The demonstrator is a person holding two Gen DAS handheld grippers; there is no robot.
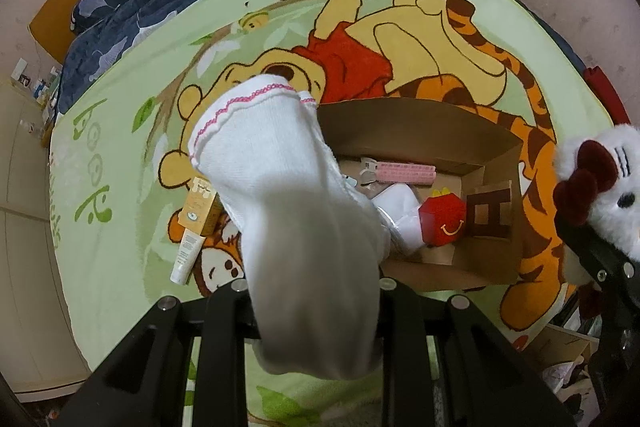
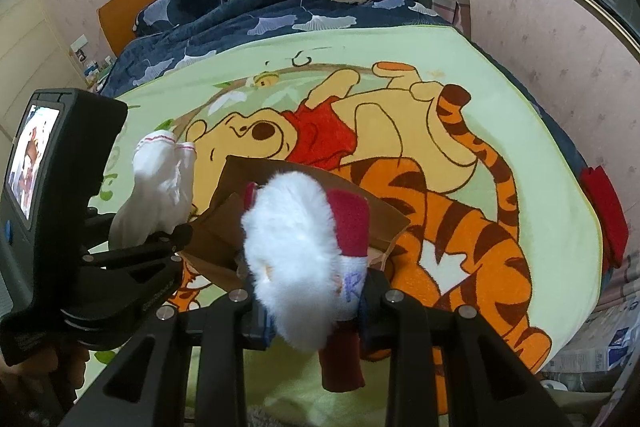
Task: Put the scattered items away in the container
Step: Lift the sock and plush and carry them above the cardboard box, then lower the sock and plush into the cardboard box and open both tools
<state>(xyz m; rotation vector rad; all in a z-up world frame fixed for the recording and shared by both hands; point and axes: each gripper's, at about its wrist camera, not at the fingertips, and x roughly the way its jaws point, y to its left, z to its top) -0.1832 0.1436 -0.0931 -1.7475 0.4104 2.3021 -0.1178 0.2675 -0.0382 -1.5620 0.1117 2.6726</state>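
Left wrist view: white sock (image 1: 280,195) is pinched in left gripper (image 1: 312,291) just beside the cardboard box (image 1: 424,123), white plush toy (image 2: 292,259) clamped in right gripper (image 2: 316,297) above it; carry step judged underway, release over box needed next.

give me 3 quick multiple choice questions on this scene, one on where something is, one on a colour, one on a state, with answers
1. Where is the red toy meal box?
A. on the pillow
B. inside the cardboard box
C. on the floor

2. What colour is the stitched trim on the white sock?
A. pink
B. blue
C. green

3. What is the right tool doing?
A. standing open and empty
B. clamped on the white plush toy
C. gripping a tube

Answers: 1 B, it sits in the box beside a pink strip. 2 A, a pink zigzag line runs along the cuff. 3 B, the plush fills the space between its fingers above the box.
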